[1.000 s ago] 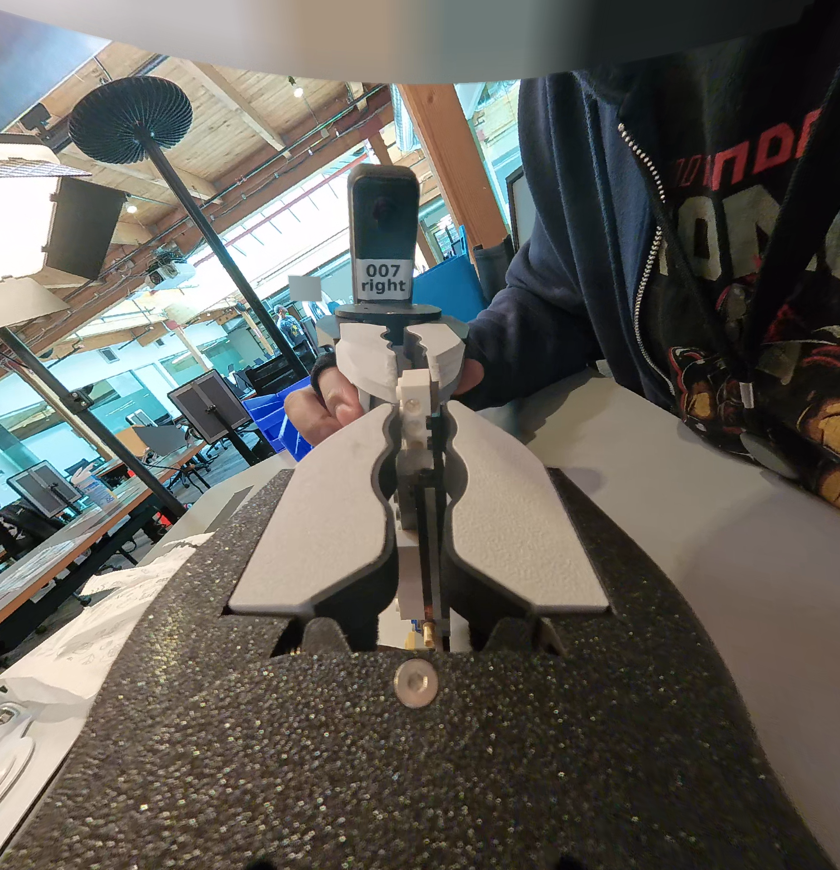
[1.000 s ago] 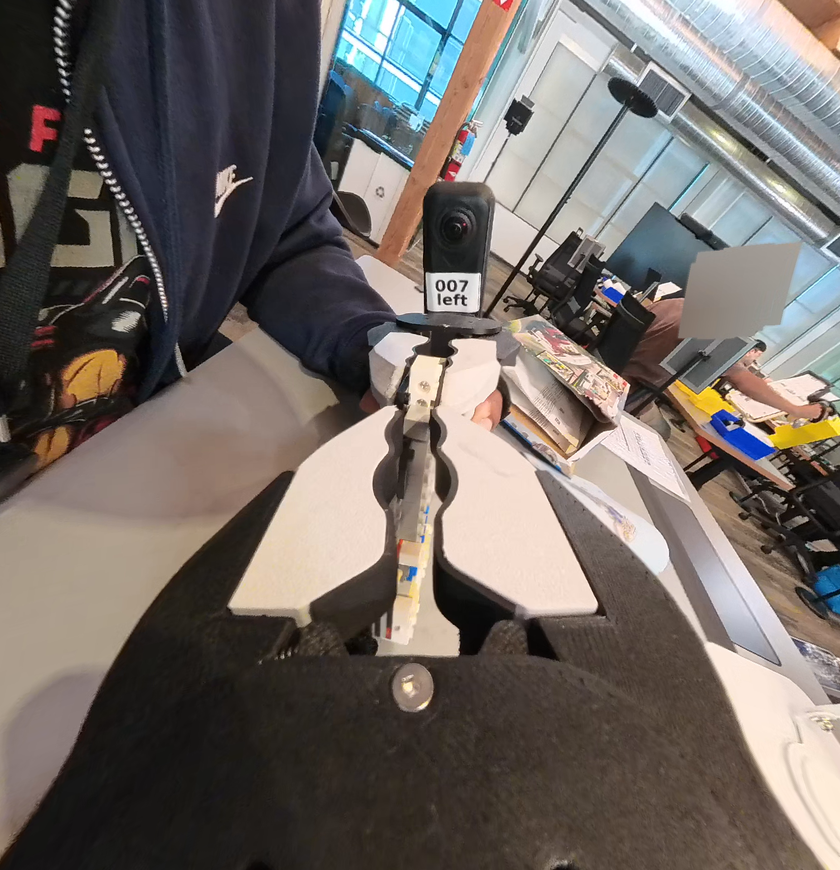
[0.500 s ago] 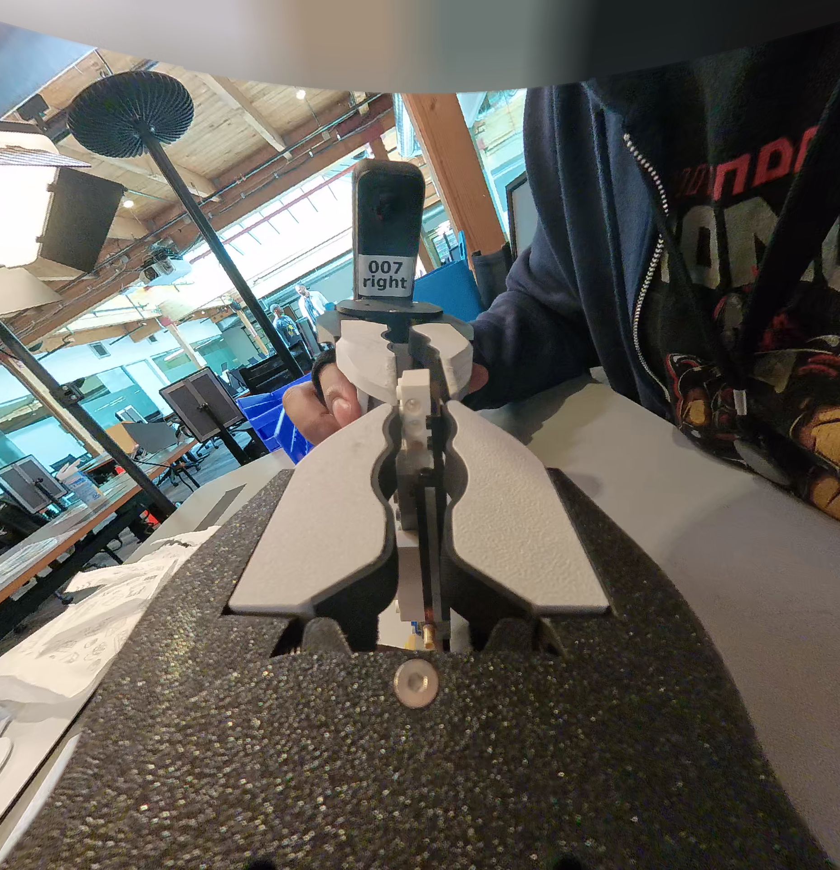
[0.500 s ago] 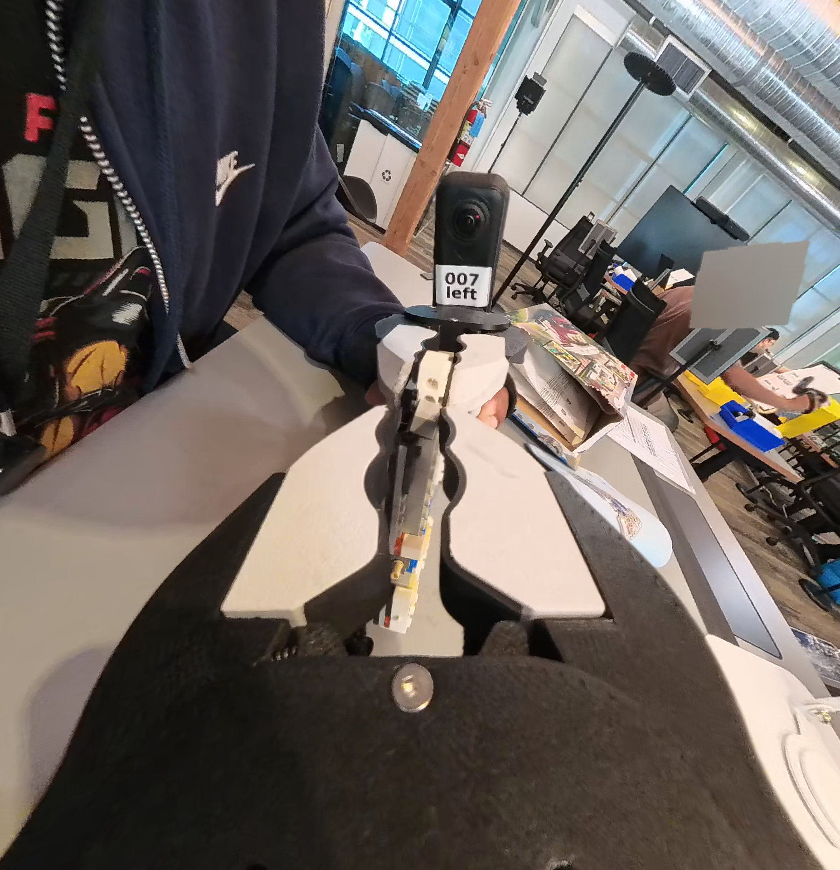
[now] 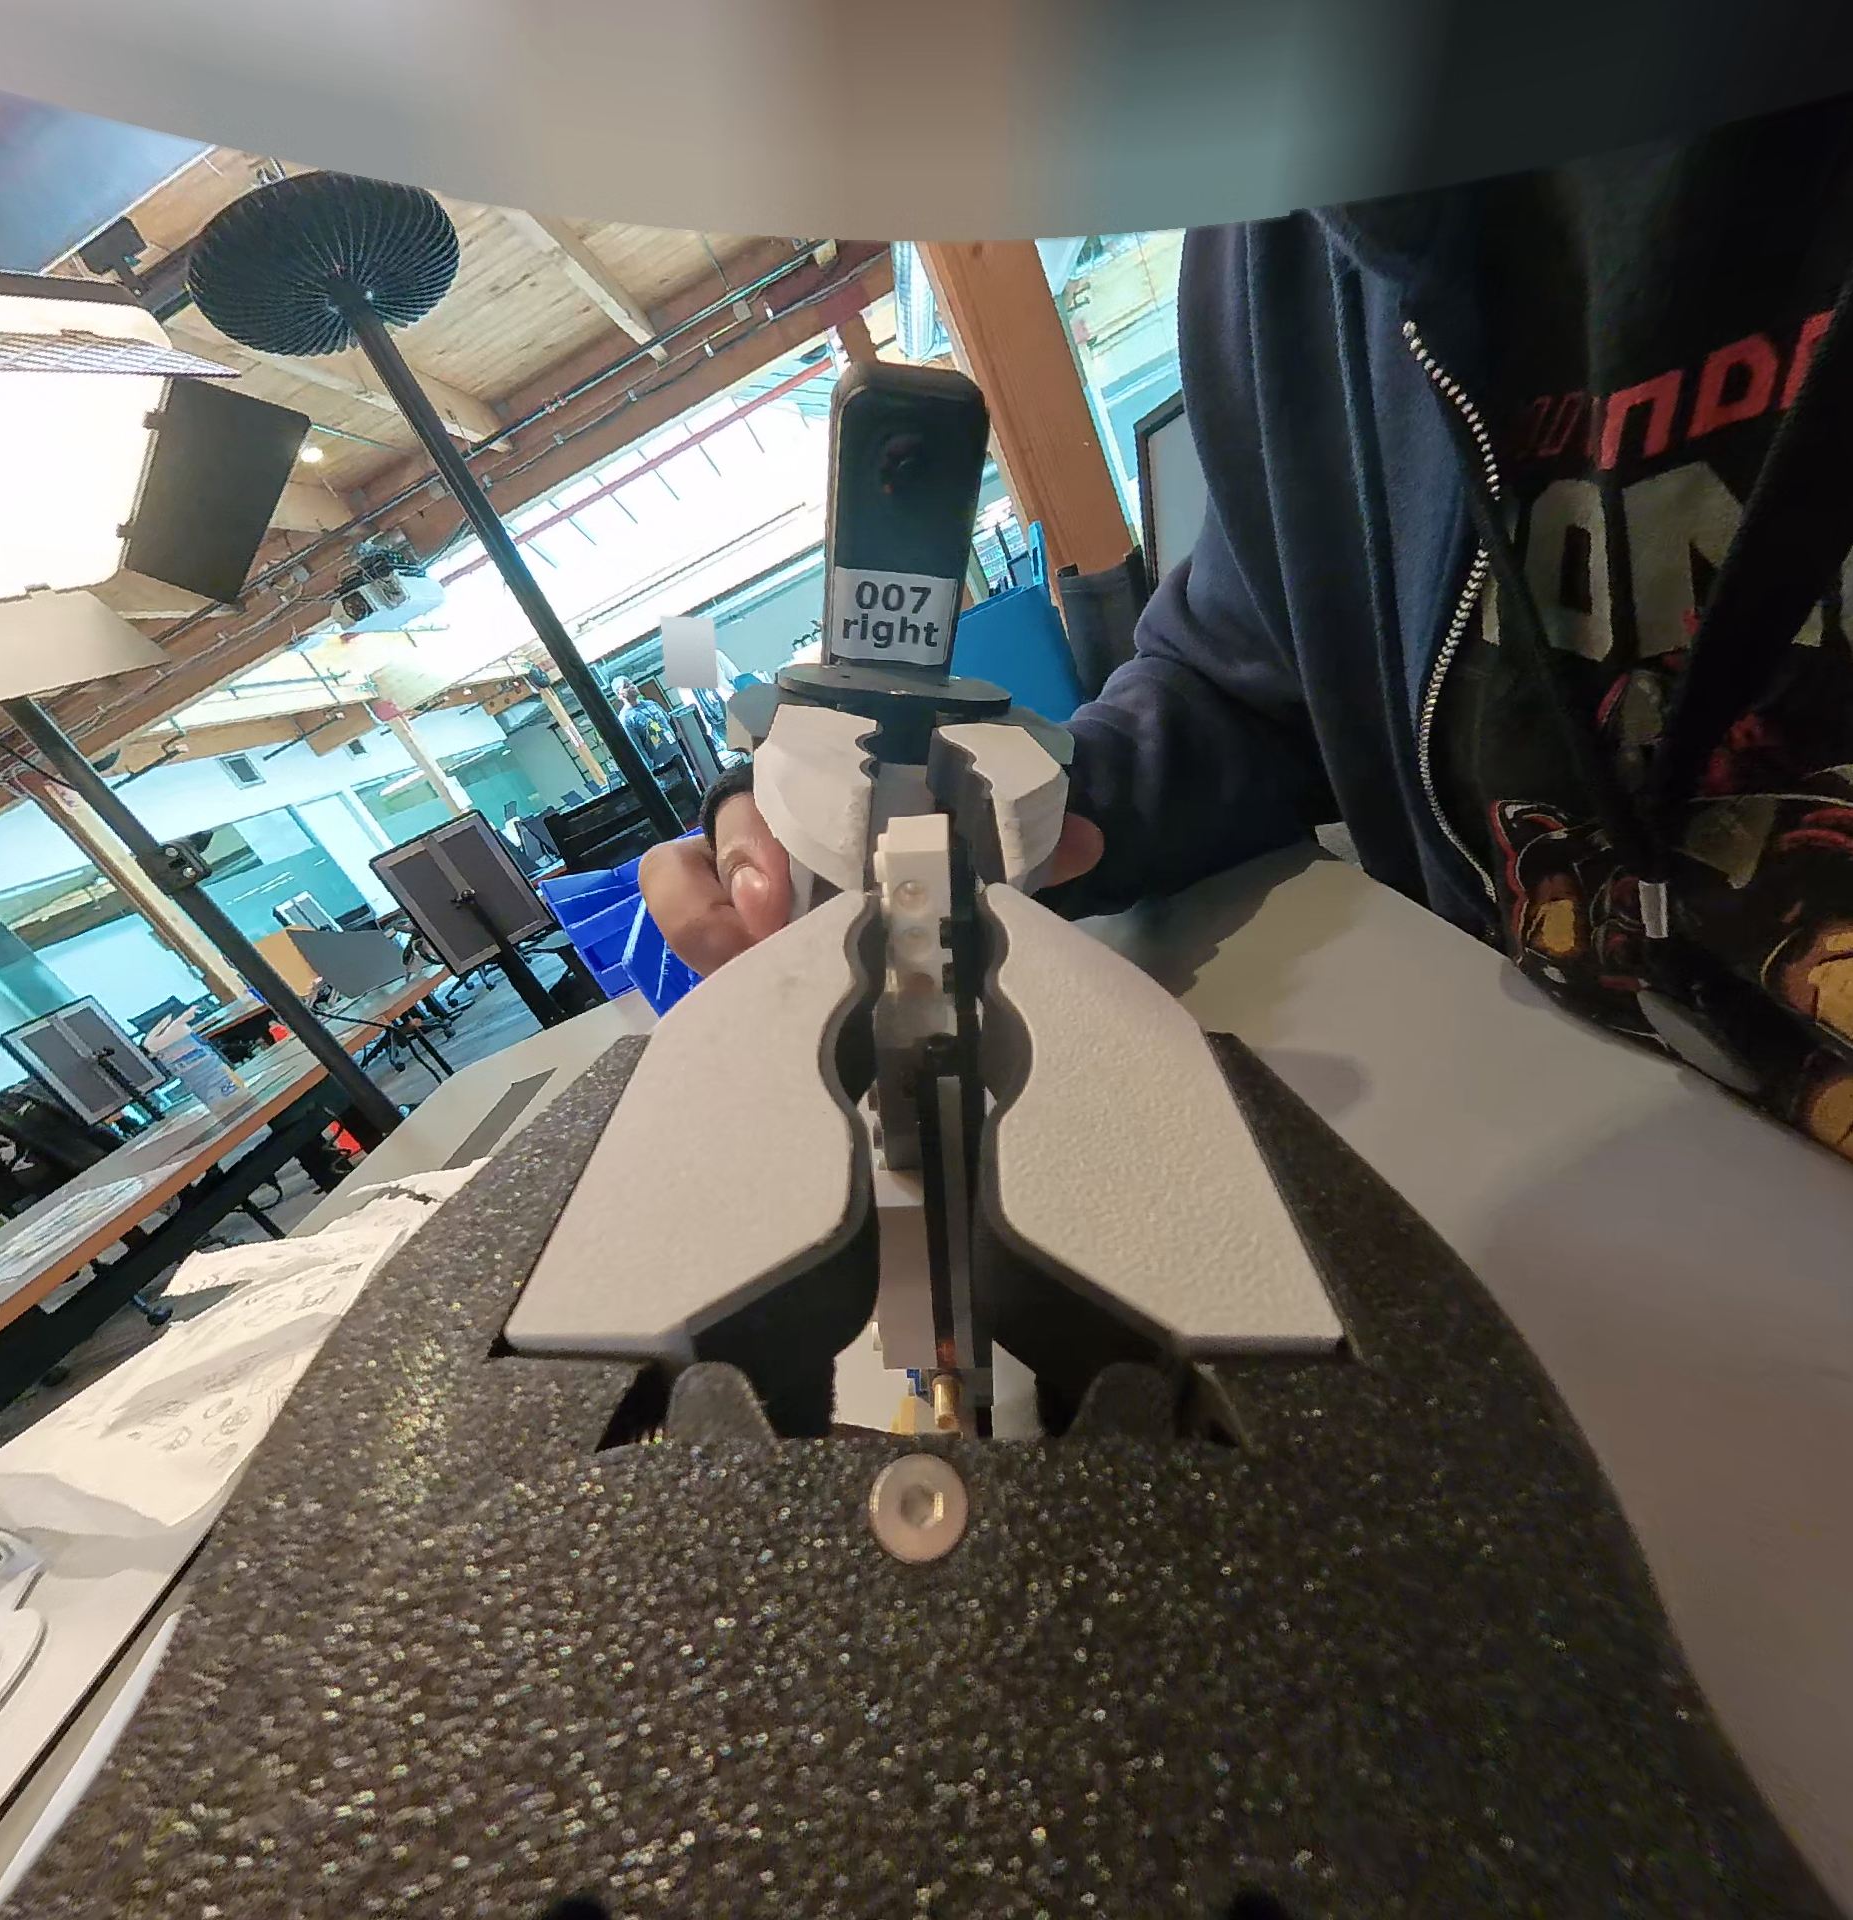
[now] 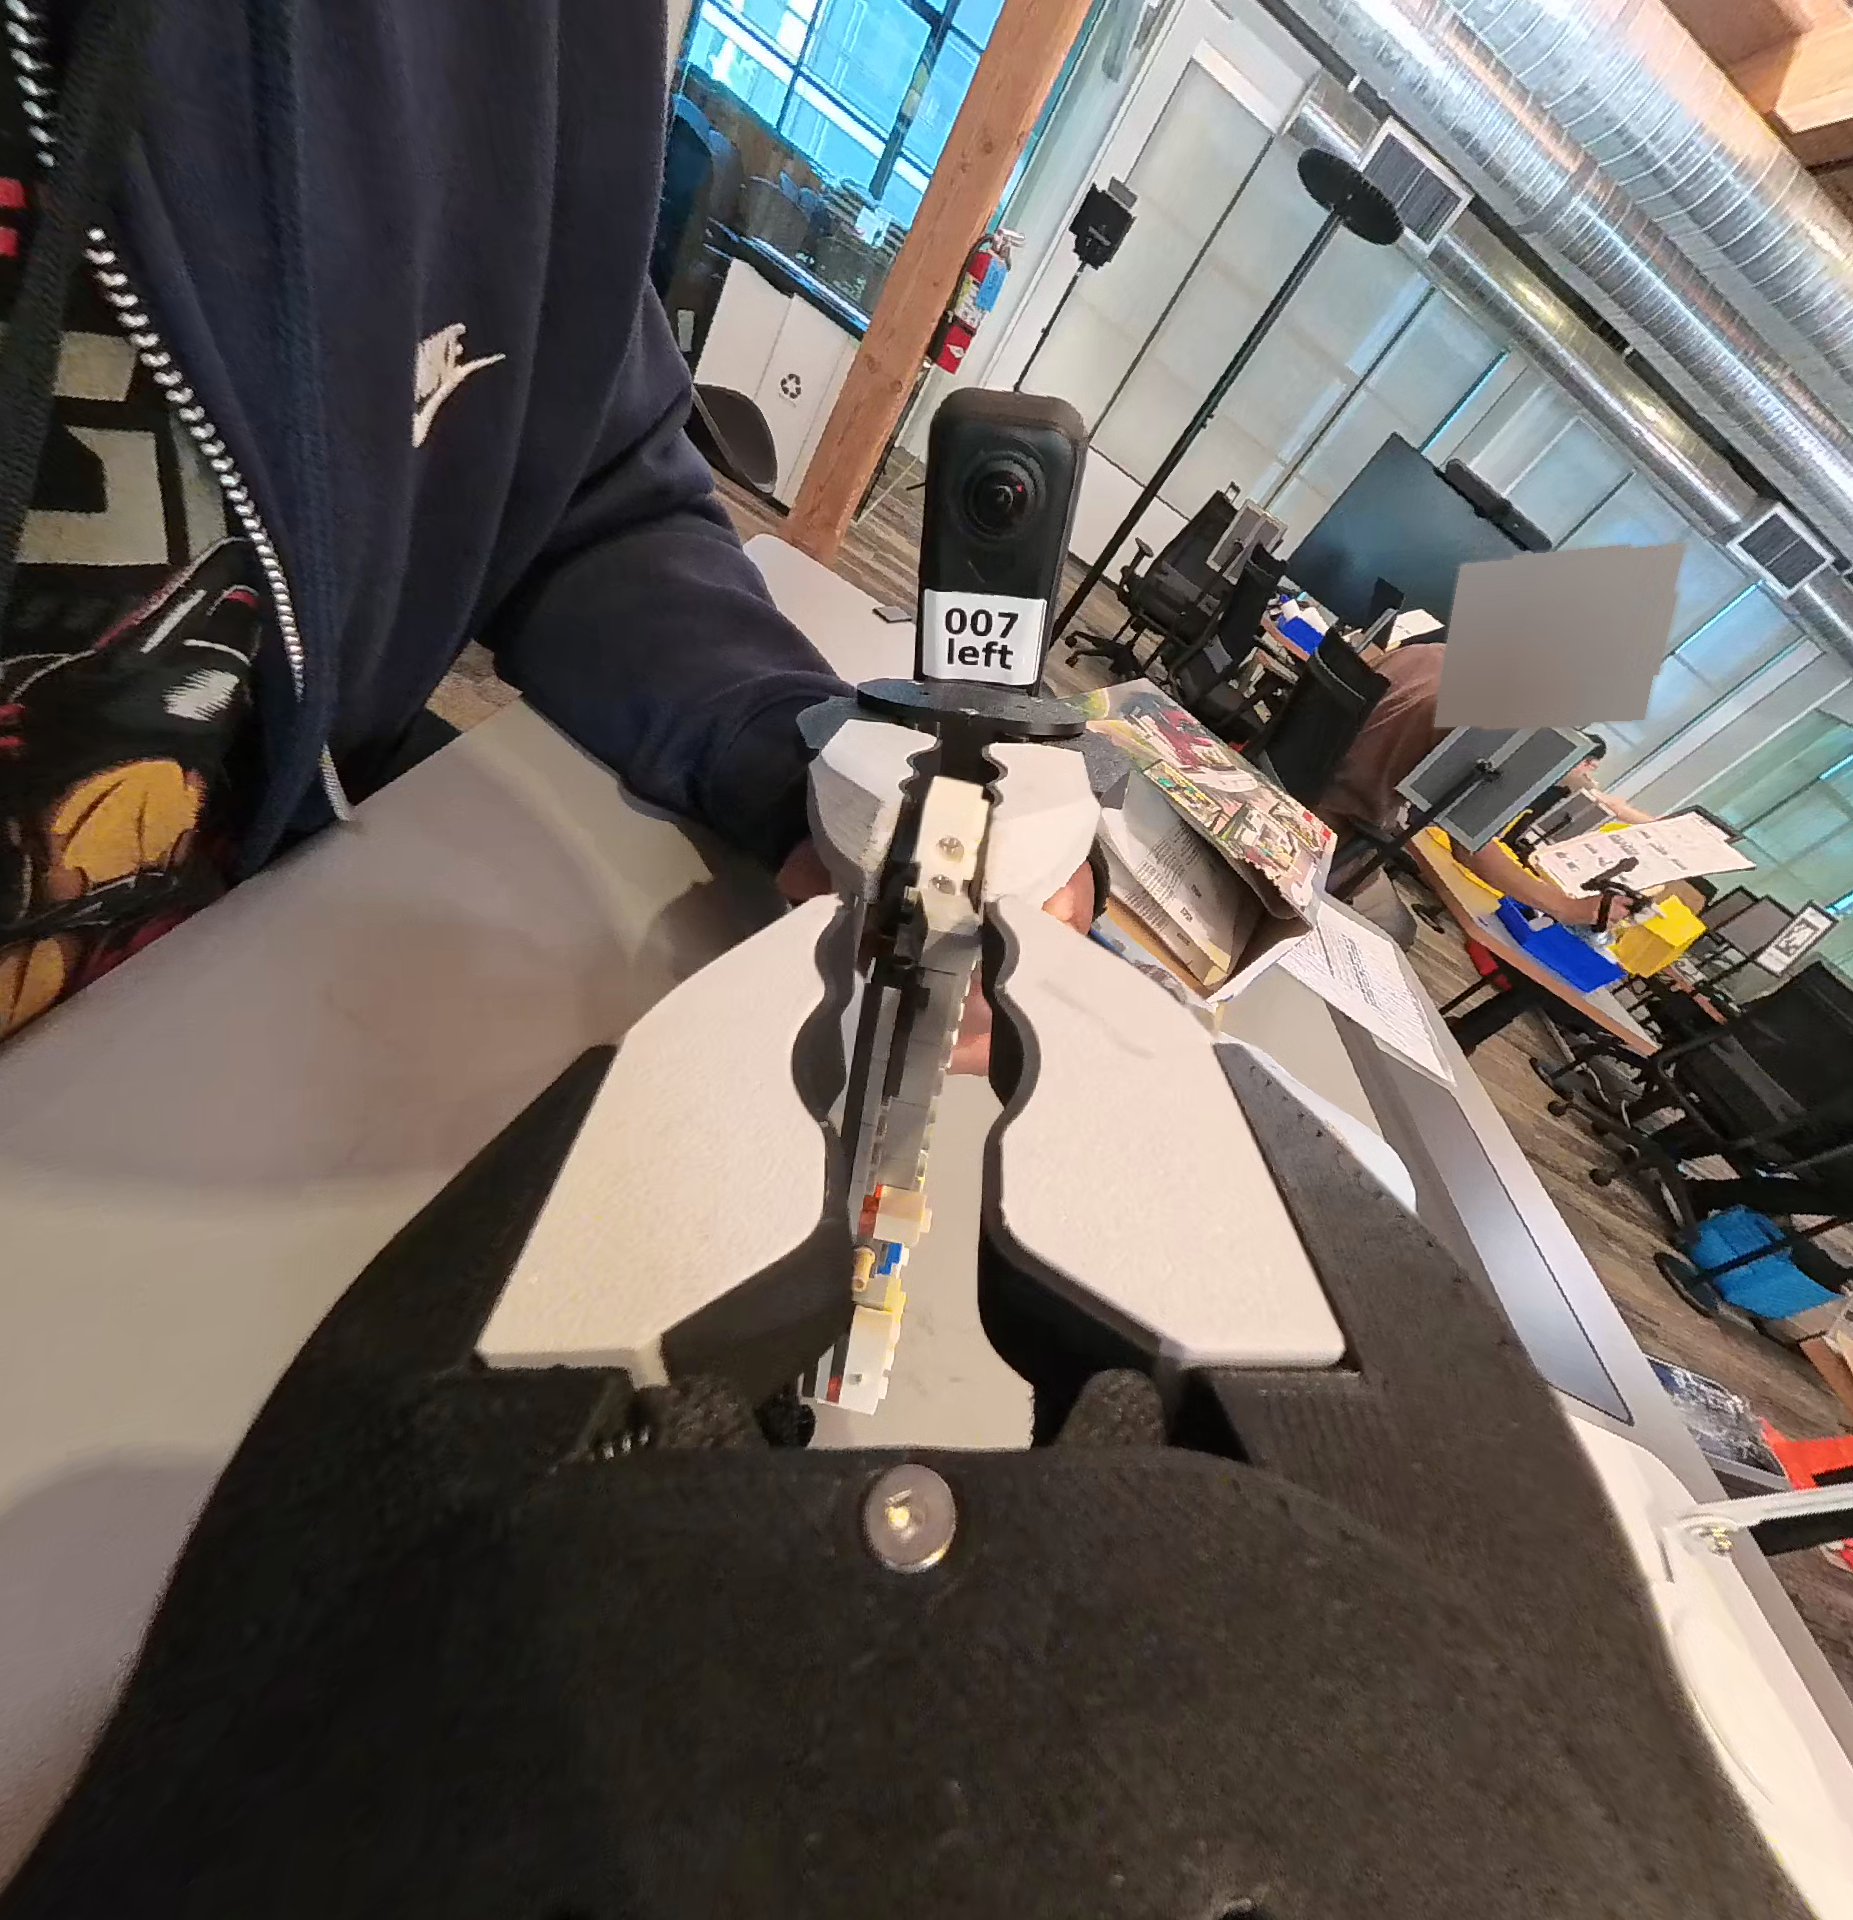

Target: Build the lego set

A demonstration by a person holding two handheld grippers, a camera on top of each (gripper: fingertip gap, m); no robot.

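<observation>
A long, thin brick assembly (image 5: 906, 935), white, grey and black with small coloured pieces, spans the gap between my two grippers, which face each other above the grey table (image 5: 1524, 1143). My left gripper (image 5: 920, 899) is shut on one end of it, with both pads against its sides. My right gripper (image 6: 922, 909) is open around the other end. There the assembly (image 6: 901, 1122) lies slanted between the pads, with a gap on its right side. The right gripper also shows in the left wrist view (image 5: 906, 769), and the left gripper in the right wrist view (image 6: 948, 790).
A person in a dark hoodie (image 5: 1421, 520) stands close behind the table and holds both grippers. An open printed cardboard box (image 6: 1202, 831) and a paper sheet (image 6: 1358, 977) lie beyond the left gripper. Printed sheets (image 5: 226, 1340) lie at the left. The grippers are tip to tip, or close to it.
My right gripper's jaws have spread apart and let go of the assembly, which now leans slanted between them. My left gripper keeps the same grip.
</observation>
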